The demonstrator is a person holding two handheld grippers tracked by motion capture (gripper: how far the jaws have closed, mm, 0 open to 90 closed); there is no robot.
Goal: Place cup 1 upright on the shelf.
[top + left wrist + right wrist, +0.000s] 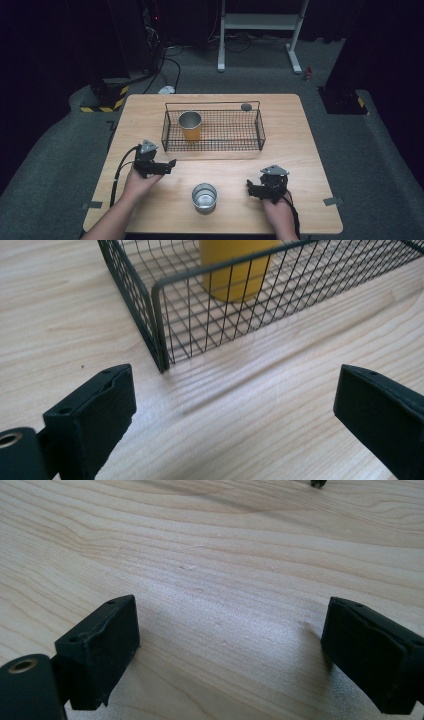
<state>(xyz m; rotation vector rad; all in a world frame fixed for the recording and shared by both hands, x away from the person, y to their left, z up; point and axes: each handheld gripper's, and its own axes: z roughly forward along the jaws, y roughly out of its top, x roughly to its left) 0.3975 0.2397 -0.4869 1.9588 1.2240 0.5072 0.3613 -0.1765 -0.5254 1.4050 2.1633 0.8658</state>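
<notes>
Steel cup (pixel 204 196) stands near-centre, untouched; yellow cup (pixel 190 126) already in wire basket (pixel 215 146). We hold left gripper (pixel 172 162) and right gripper (pixel 248 188) agape, empty; approach cup level, squarely.

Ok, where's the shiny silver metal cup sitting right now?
In the high view the silver metal cup stands upright on the wooden table near the front edge, between the left gripper and right gripper, outside the black wire basket.

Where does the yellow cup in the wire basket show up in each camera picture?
High view: the yellow cup stands at the left end of the wire basket, above centre.
Left gripper view: its lower body is at top centre, behind the basket's near corner.
Right gripper view: not in it.
Shared landmark: the pale wooden table, in all three.
</notes>
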